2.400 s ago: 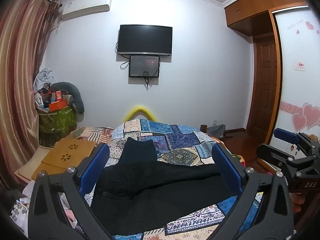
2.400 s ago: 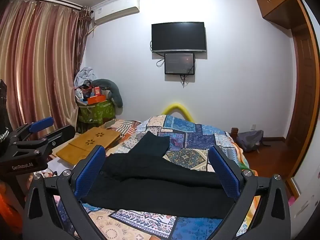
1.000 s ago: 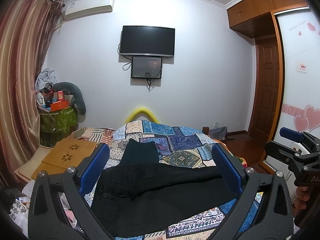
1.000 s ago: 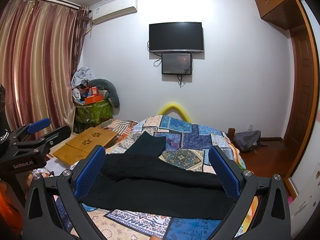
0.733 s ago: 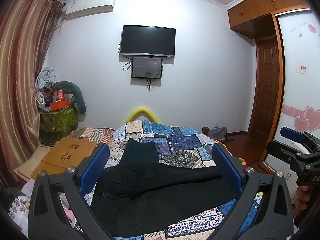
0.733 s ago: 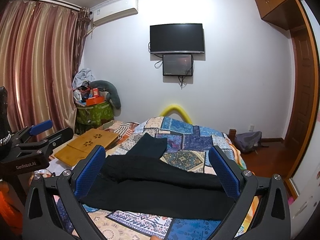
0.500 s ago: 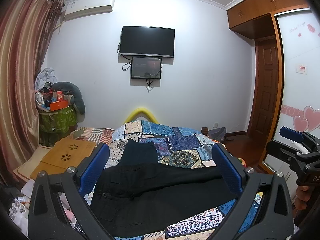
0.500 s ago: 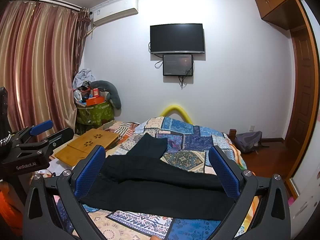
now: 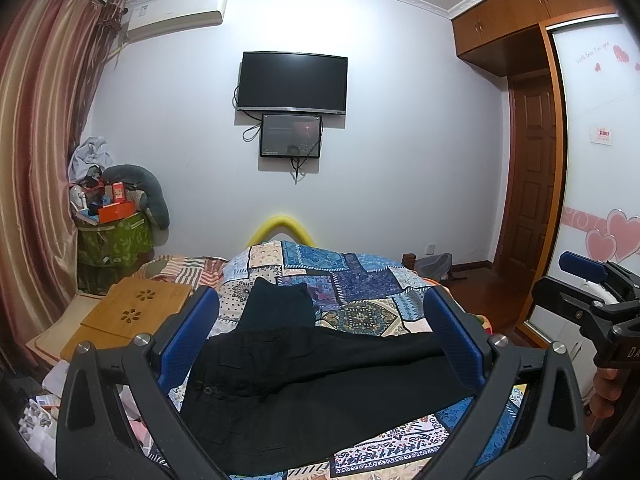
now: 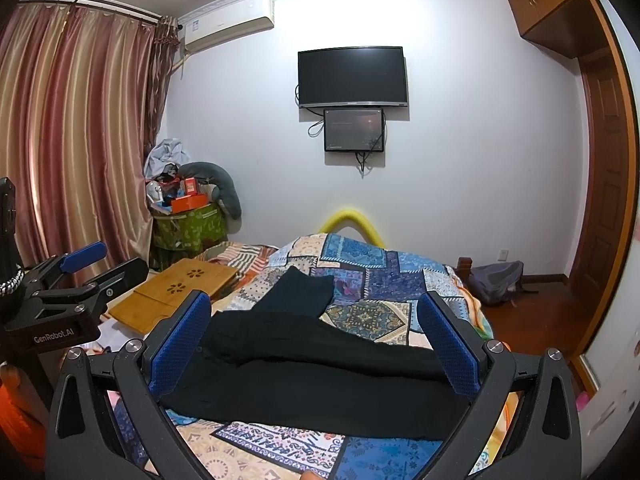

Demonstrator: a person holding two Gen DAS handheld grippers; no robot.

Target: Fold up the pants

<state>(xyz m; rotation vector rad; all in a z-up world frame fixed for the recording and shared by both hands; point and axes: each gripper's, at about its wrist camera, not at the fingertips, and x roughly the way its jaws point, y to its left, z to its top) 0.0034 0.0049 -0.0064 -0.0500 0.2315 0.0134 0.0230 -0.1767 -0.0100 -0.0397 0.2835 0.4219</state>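
Bed (image 9: 360,276): one, under a patchwork quilt; its far end meets a yellow curved rail (image 9: 280,226) at 12 o'clock; bare quilt shows beyond the garments toward 12 and 1 o'clock.
Left edge: wooden lap tables (image 9: 132,312), two, lie at 10 o'clock beside the bed; small clutter lies below them at 8 o'clock.
Right edge: bare wooden floor (image 10: 532,308) at 2 o'clock, with one grey bag (image 10: 496,280) on it near the bed's corner.
Black pants (image 9: 312,384): one pair, laid flat across the near part of the quilt, waist at 9 o'clock, legs running to 3 o'clock; the two legs lie one alongside the other.
Dark folded garment (image 9: 280,308): one, beyond the pants at 12 o'clock, its near edge touching or under them; which, cannot be told.
Left gripper (image 9: 320,336): fingers spread wide, holding nothing; above the pants and apart from them, the cloth showing between the blue pads.
Right gripper (image 10: 316,340): fingers spread wide, holding nothing; likewise above the pants, no contact.
Grippers' relation: each appears in the other's view, the right one (image 9: 592,300) at 3 o'clock, the left one (image 10: 68,292) at 9 o'clock.
Wall at 12 o'clock: screens (image 10: 352,76), two, one above the other; air conditioner (image 10: 228,20), one.
Curtain (image 10: 72,140): at 9 to 10 o'clock.
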